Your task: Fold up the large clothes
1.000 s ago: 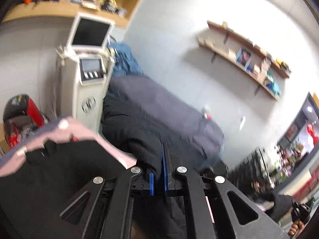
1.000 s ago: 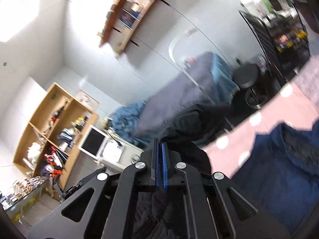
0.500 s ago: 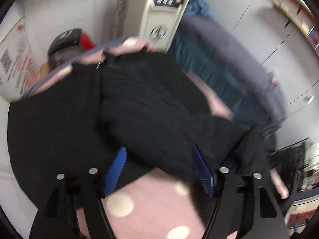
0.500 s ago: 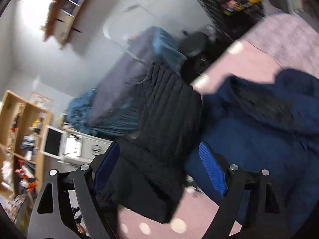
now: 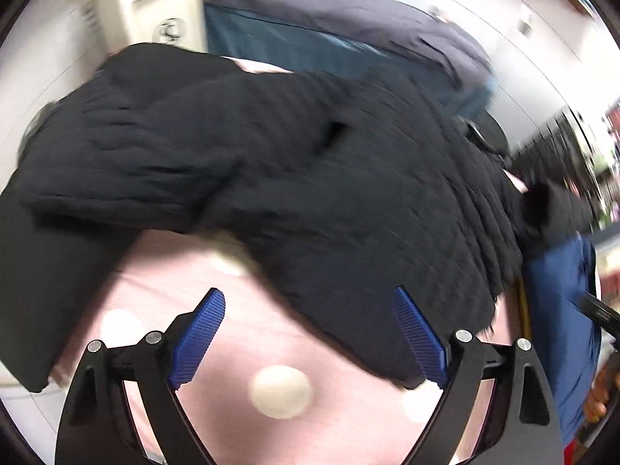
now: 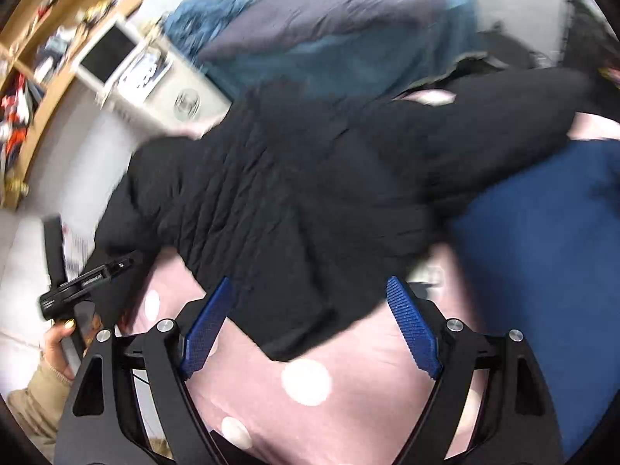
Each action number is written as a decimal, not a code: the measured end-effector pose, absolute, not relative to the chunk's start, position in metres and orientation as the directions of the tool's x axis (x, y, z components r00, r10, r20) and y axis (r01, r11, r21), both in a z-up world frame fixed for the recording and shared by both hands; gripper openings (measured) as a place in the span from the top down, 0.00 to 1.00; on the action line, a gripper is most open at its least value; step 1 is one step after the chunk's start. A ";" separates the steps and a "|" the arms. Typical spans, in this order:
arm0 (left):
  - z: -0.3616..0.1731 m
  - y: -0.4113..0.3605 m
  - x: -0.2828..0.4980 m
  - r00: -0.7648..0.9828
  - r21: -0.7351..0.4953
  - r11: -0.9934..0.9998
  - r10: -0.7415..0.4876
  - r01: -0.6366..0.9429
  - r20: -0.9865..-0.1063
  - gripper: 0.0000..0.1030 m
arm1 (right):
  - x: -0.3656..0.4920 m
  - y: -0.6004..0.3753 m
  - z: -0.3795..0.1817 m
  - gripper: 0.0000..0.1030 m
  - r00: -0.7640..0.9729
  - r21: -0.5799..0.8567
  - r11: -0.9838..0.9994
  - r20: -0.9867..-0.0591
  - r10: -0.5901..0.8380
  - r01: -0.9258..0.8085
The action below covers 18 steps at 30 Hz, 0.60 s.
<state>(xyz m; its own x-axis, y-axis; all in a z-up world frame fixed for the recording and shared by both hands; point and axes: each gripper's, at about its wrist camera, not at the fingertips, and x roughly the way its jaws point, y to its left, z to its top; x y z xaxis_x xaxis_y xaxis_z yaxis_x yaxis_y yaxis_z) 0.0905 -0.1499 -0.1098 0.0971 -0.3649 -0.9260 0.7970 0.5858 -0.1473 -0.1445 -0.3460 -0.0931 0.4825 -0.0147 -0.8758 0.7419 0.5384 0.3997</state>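
- Left gripper (image 5: 306, 333): jaws wide apart and just been opening further, nothing pinched. Blue ribbed pads (image 5: 197, 339) hang over the pink sheet; the right pad sits at the hem of the black garment, contact can't be confirmed through blur.
- Right gripper (image 6: 312, 325): released, jaws spread wide. Lower hem of the black garment lies in the gap between the pads (image 6: 412, 327), not clamped.
- Black quilted jacket (image 5: 310, 178): lying loose on the pink sheet, spread across most of both views. Stitched ribbing visible on the body; a thick sleeve or folded edge bunches toward the left side in the left wrist view. Same garment from the right wrist (image 6: 294, 193), hem nearest the camera, uneven.
- Pink polka-dot sheet (image 5: 248, 352): bare in front of both grippers, white dots visible.
- Dark blue garment (image 6: 542, 263): on the sheet right of the jacket, touching or overlapping its edge; also at the right margin of the left wrist view.
- Flat black fabric (image 5: 42, 290) on the left of the left wrist view, beside the jacket.
- Person's hand (image 6: 58, 343) in a tan sleeve, lower left of the right wrist view, holding the other gripper's handle.
- Background: white machine with screen (image 6: 112, 54), wooden shelves (image 6: 42, 35), grey-blue covered couch or bed (image 6: 348, 38). All motion-blurred.
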 end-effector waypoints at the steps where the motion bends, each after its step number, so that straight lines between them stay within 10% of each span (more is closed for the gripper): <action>1: -0.112 -0.150 0.078 0.090 -0.144 0.566 -0.365 0.812 -0.927 0.16 | -0.134 -0.349 -0.105 0.21 0.462 0.390 0.538 -0.887 0.000 0.748; 8: -0.133 -0.106 0.055 0.112 -0.067 0.560 -0.280 0.826 -0.953 0.16 | -0.072 -0.355 -0.183 0.22 0.404 0.412 0.502 -0.905 0.131 0.760; 13: -0.135 -0.065 0.077 0.134 -0.065 0.655 -0.250 0.753 -0.959 0.16 | -0.037 -0.342 -0.191 0.45 0.398 0.416 0.568 -0.903 0.164 0.710; 15: -0.135 -0.052 0.086 0.127 -0.087 0.695 -0.250 0.713 -0.960 0.16 | -0.024 -0.328 -0.184 0.82 0.393 0.410 0.606 -0.904 0.170 0.681; 18: -0.135 -0.044 0.097 0.130 -0.096 0.730 -0.247 0.677 -0.960 0.16 | -0.011 -0.293 -0.149 0.91 0.478 0.474 0.682 -0.855 0.204 0.557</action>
